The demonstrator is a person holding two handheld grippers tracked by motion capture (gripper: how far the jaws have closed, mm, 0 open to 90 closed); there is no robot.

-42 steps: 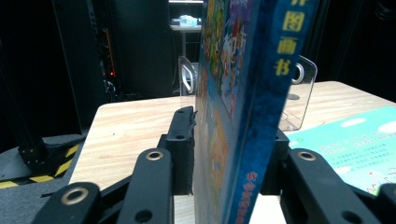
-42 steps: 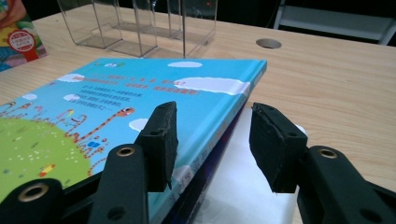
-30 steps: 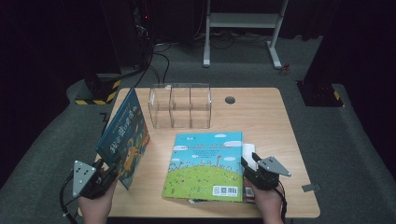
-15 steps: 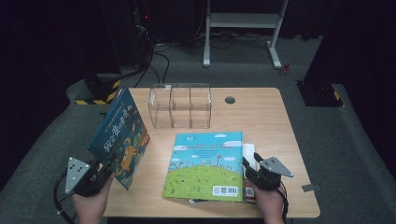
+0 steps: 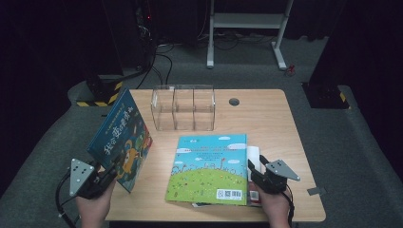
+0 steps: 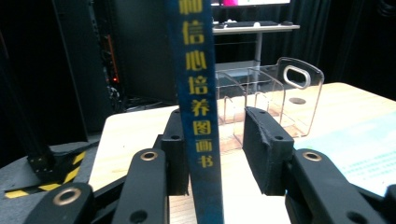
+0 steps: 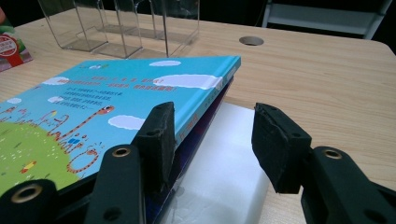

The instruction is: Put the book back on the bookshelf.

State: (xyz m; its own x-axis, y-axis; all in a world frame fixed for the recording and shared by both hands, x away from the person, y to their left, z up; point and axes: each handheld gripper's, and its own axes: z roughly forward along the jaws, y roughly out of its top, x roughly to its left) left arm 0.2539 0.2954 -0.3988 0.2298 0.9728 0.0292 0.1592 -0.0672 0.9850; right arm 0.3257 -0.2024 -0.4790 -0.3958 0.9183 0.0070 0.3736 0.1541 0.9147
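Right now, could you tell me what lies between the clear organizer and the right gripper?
In the high view, the sky-and-meadow book lies flat between the clear organizer and the right gripper.

Yellow characters 信心培养图画书 are running down the blue book's spine [image 6: 196, 112]. A QR code and barcode are showing on the sky-and-grass book [image 5: 209, 166], too small to read.

Overhead light falls on the worktop [image 5: 266, 118]; surroundings nearly black. High view soft, low in detail. Glare streaks on the clear acrylic organizer [image 5: 183, 108]. Short soft shadows beside the sky-blue picture book [image 5: 209, 168]. In both gripper views, near jaws slightly blurred and the background dim.
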